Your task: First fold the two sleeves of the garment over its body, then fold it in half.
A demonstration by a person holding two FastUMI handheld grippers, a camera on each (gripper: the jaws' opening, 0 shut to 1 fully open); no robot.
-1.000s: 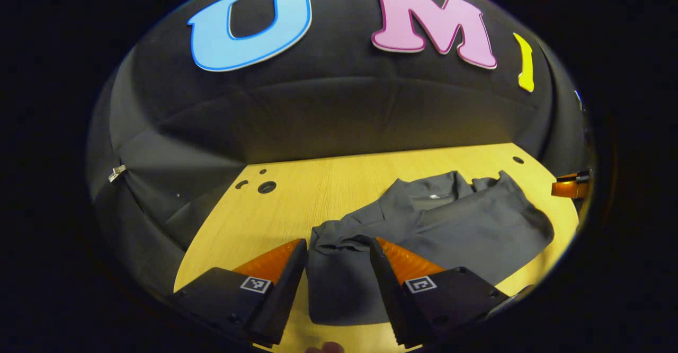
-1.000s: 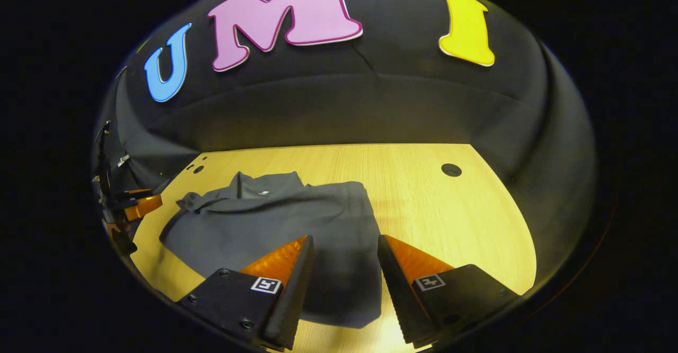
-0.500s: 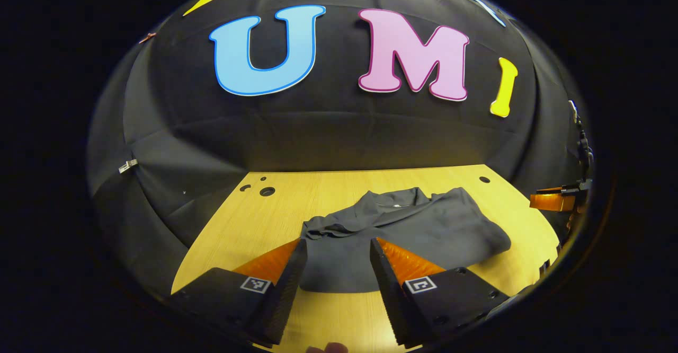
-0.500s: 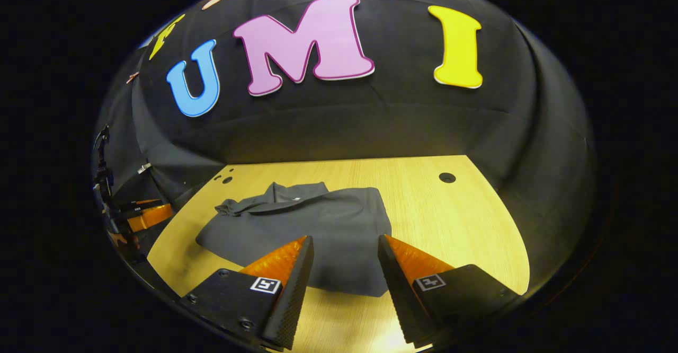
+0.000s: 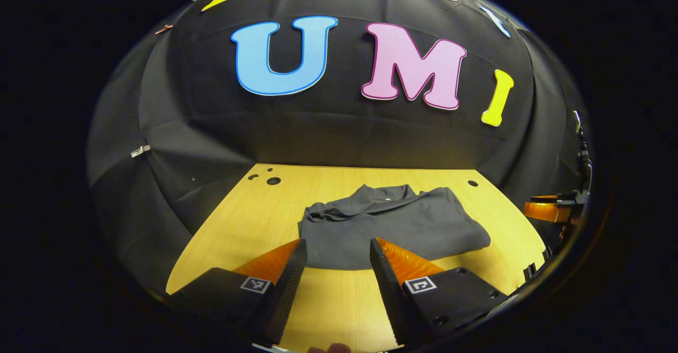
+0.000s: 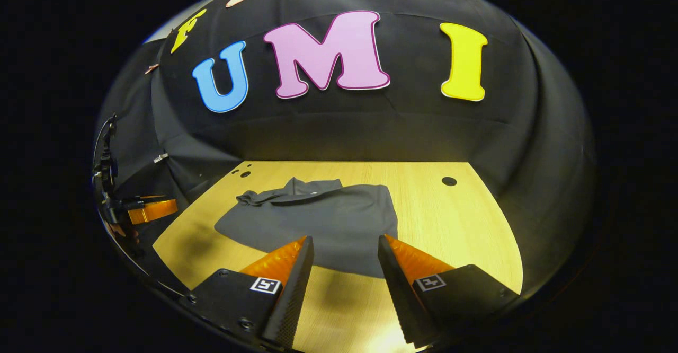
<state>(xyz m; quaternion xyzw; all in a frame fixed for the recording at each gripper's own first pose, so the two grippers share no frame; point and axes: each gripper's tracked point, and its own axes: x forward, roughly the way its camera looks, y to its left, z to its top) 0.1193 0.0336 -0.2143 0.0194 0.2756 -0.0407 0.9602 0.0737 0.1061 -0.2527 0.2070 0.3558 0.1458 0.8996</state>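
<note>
Legible text: none recorded; the sole markings were square black-and-white coded tags, one on each finger block of the left gripper (image 5: pixel 337 281) and the right gripper (image 6: pixel 344 284), bearing a pattern rather than readable characters.

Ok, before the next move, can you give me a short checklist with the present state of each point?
1. Left gripper open and holding nothing: ok.
2. Right gripper open and holding nothing: ok.
3. Shirt lies flat on the table, no part over the edge: ok.
4. Both sleeves folded over the body: cannot tell, though no sleeve sticks out sideways.
5. Shirt folded in half: cannot tell; the collar lies uncovered at the far end.
6. Grippers apart from the shirt: ok.
</note>
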